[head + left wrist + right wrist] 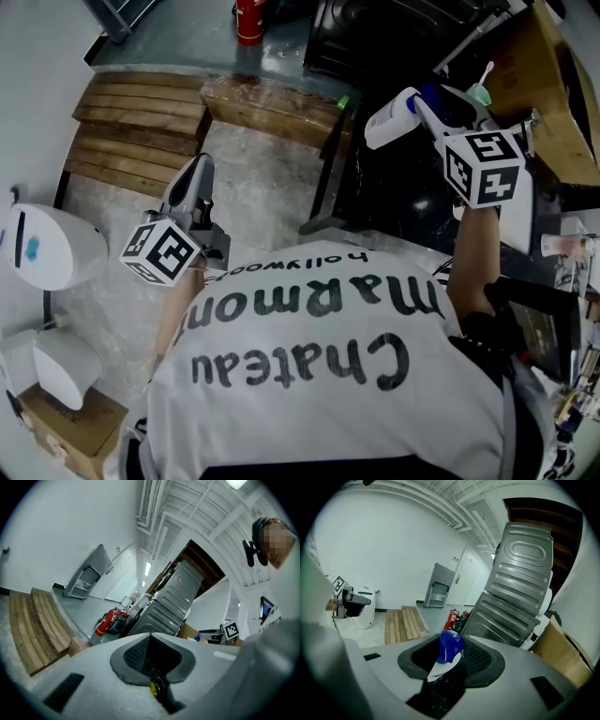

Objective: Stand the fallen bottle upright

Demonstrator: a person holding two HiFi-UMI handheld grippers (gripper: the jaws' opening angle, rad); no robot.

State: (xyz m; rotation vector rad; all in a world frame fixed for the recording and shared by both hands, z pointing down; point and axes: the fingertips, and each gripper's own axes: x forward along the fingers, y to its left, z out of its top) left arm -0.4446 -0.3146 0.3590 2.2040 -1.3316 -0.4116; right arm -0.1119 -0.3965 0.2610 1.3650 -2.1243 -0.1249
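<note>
Right claw [449,670] clamped on the blue-capped bottle [386,120]. Bottle is held in the air at the person's right, tilted. Left claw [153,668] closed on nothing, well apart from the bottle.

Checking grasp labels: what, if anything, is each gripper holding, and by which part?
The right gripper holds the white bottle, clamped near its blue-capped end, with the body sticking out sideways. The left gripper holds nothing; its jaws are together.

We count one bottle [392,120], two grippers, namely the left gripper [197,173] and the right gripper [427,105], one red fire extinguisher [248,21] far off, and two cardboard boxes [66,427].
</note>
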